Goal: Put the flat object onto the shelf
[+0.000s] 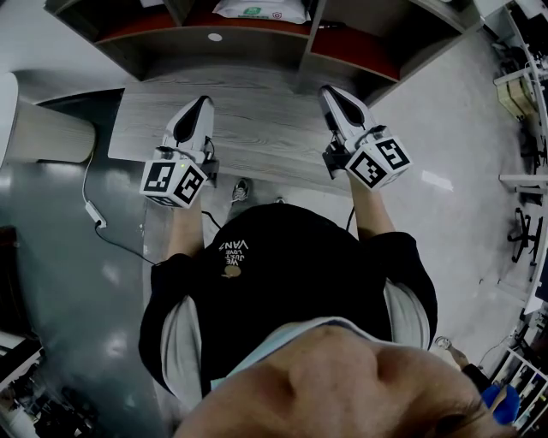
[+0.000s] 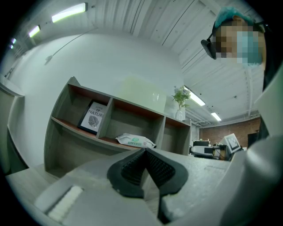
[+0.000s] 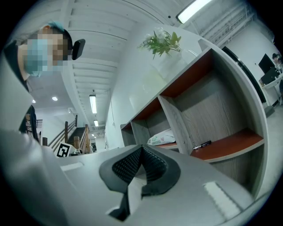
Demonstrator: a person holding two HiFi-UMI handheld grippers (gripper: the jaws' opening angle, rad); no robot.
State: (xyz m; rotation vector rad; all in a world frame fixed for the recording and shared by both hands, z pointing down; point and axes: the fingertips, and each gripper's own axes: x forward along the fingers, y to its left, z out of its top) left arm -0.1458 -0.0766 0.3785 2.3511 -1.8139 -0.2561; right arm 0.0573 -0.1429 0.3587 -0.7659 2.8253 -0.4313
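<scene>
The person's black top [image 1: 282, 265] lies nearest the head camera, with both forearms reaching forward over the grey wood-grain worktop [image 1: 257, 137].

Left side: the left tool [image 1: 202, 103] is held above the worktop and points toward the shelf [image 1: 257, 44]. In the left gripper view its ribbed pads [image 2: 132, 170] meet at the tip. The left tool [image 2: 143, 152] is closed, with nothing between the jaws.

Shelf, left compartment: a framed leaf print [image 2: 93, 117] stands leaning against the back panel.

Shelf, middle compartment: the flat object, a white wipes packet [image 1: 261, 10] with a green label, lies flat on the red-brown board, clear of both tools. It is seen from both tool cameras [image 2: 135, 140] [image 3: 161, 139].

Shelf, right compartment: a dark pen [image 3: 202, 145] lies on the board.

On top of the shelf, toward its right end: a small green plant [image 3: 161, 42] in a clear vase.

Right side: the right tool [image 1: 330, 91] is also held above the worktop. Its jaws are closed, pads [image 3: 128, 165] together, with nothing held.
</scene>
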